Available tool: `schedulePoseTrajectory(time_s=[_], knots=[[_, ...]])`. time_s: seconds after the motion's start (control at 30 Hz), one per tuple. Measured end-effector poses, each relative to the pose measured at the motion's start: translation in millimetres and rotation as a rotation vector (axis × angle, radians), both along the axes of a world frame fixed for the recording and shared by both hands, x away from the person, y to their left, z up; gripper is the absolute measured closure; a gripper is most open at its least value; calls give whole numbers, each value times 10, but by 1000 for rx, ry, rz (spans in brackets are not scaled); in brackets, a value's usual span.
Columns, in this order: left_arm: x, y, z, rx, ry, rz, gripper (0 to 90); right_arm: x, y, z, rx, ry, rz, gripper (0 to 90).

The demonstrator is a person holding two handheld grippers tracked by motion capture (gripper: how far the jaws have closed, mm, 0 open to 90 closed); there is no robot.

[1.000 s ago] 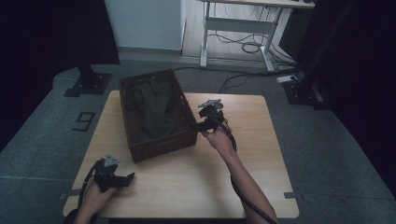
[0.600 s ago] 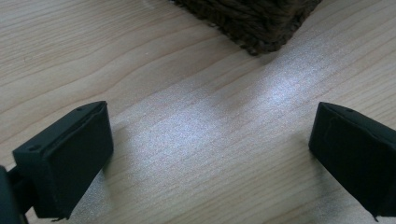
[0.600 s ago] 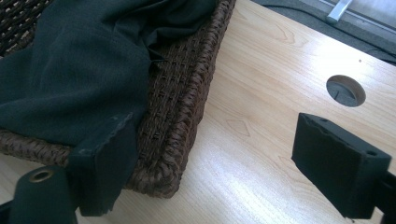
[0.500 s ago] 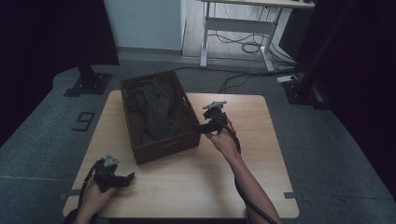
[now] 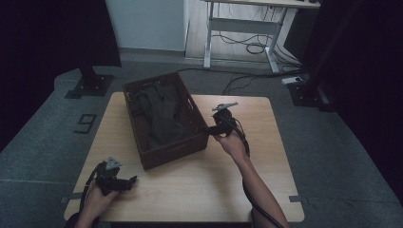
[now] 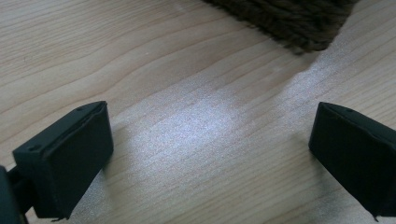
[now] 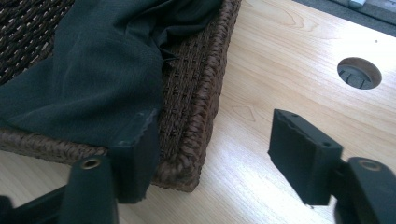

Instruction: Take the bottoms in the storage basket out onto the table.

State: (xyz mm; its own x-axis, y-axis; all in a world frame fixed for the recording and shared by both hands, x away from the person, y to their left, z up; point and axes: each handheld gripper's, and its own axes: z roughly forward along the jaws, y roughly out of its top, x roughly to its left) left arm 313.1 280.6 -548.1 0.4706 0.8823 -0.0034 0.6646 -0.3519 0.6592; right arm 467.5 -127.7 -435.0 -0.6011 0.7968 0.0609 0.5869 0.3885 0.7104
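Observation:
A dark brown wicker basket (image 5: 166, 153) stands on the wooden table (image 5: 214, 190) and holds a dark green cloth (image 5: 161, 114). My right gripper (image 5: 209, 129) is at the basket's right wall (image 7: 196, 93). One jaw is inside, against the cloth (image 7: 93, 70), and the other is outside over the table, apart from the wall. Its jaws have just been closing with the wall and the cloth's edge between them. My left gripper (image 5: 130, 180) rests low at the table's front left, open, with bare wood between its fingers (image 6: 70, 154). A basket corner (image 6: 289, 18) lies ahead of it.
A round cable hole (image 7: 358, 73) is in the table beyond the right gripper. Grey floor surrounds the table, with a desk frame (image 5: 237, 28) and cables at the back. Dark stands sit to the left and right.
The right gripper has shifted slightly toward the near side along the basket's right wall, and its jaws stand narrower. The left gripper has not moved.

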Motion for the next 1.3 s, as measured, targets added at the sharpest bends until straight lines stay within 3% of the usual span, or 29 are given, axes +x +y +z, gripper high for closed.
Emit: schedulePoseTrajectory(time_s=[0.03, 0.13, 0.47, 0.7, 1.1, 1.13, 1.3], knots=[[0, 0, 0, 0, 0, 0, 0, -8, -26, 12, 6, 12, 7, 417], [0, 0, 0, 0, 0, 0, 0, -15, -53, 28, 3, 21, 18, 501], [0, 0, 0, 0, 0, 0, 0, -54, -109, 66, -16, 30, 29, 687], [0, 0, 0, 0, 0, 0, 0, -61, -180, 77, -16, 56, 2, 705], [0, 0, 0, 0, 0, -1, 0, -119, -385, 78, -24, 60, -37, 731], [0, 0, 0, 0, 0, 0, 0, -128, -408, 77, -24, 58, -42, 766], [0, 0, 0, 0, 0, 0, 0, -181, -482, 63, -83, 25, -51, 813]])
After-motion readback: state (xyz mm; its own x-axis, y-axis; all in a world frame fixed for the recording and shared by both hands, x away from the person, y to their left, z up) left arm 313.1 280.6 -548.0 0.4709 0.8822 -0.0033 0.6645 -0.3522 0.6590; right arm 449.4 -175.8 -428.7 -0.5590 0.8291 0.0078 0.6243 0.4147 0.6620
